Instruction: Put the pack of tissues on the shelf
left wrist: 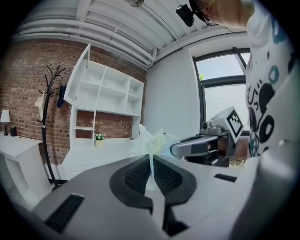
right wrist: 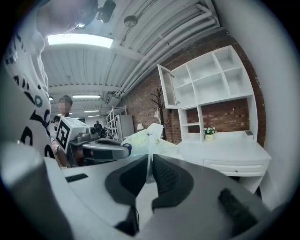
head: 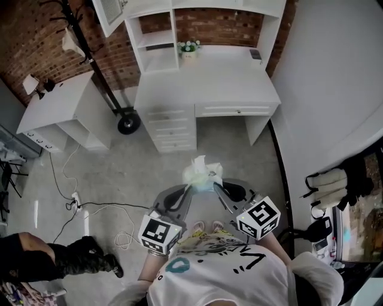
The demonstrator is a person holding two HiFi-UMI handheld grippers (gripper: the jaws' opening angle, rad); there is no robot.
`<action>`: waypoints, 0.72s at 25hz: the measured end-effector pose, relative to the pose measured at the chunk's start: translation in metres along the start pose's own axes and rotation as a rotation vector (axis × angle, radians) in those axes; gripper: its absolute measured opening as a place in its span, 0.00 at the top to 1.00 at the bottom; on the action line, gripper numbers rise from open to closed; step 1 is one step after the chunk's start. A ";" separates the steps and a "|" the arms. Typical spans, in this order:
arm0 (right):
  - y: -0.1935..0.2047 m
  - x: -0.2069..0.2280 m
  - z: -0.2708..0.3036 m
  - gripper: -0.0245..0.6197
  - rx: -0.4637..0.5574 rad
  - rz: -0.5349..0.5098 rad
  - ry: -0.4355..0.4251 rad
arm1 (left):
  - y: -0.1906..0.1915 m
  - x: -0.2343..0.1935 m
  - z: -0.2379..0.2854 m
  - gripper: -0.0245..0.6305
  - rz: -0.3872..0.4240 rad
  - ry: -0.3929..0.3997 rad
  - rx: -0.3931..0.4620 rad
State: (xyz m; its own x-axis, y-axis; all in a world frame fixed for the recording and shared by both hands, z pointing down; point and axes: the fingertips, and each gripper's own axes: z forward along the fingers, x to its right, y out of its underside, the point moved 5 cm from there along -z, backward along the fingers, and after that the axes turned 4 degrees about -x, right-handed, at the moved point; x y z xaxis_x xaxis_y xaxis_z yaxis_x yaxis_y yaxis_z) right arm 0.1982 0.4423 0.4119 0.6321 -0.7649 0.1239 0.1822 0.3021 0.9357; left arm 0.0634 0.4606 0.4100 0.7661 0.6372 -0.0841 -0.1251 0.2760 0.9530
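Observation:
The pack of tissues (head: 202, 172), pale green-white in crinkly plastic, hangs in the air between my two grippers, above the floor in front of the white desk. My left gripper (head: 190, 187) is shut on the pack's left edge, and the film shows pinched between its pads (left wrist: 140, 174). My right gripper (head: 215, 186) is shut on the right edge. In the left gripper view the pack (left wrist: 152, 139) rises past the jaws; in the right gripper view the pack (right wrist: 144, 139) does the same. The white shelf unit (head: 157, 39) stands on the desk beyond.
The white desk (head: 227, 83) with drawers carries a small flower pot (head: 188, 49). A cabinet door (head: 109, 15) stands open at the shelf's upper left. A black coat rack (head: 90, 57) and a side table (head: 57, 104) stand left. Cables (head: 78, 206) lie on the floor near a person (head: 36, 260).

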 end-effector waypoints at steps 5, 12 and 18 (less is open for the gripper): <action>-0.002 -0.010 0.018 0.91 0.002 0.003 -0.005 | 0.008 -0.018 -0.010 0.93 -0.009 -0.002 -0.013; 0.002 -0.014 0.037 0.91 -0.007 0.000 0.002 | 0.014 -0.036 -0.012 0.93 -0.005 0.007 -0.019; -0.005 -0.007 0.055 0.91 -0.016 -0.005 -0.011 | 0.015 -0.053 -0.006 0.93 -0.022 0.001 -0.025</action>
State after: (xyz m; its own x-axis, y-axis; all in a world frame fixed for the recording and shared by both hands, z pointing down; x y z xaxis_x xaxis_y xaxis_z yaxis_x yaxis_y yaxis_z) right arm 0.1514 0.4147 0.4250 0.6228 -0.7726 0.1235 0.1973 0.3078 0.9308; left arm 0.0167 0.4353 0.4265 0.7681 0.6316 -0.1054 -0.1236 0.3077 0.9434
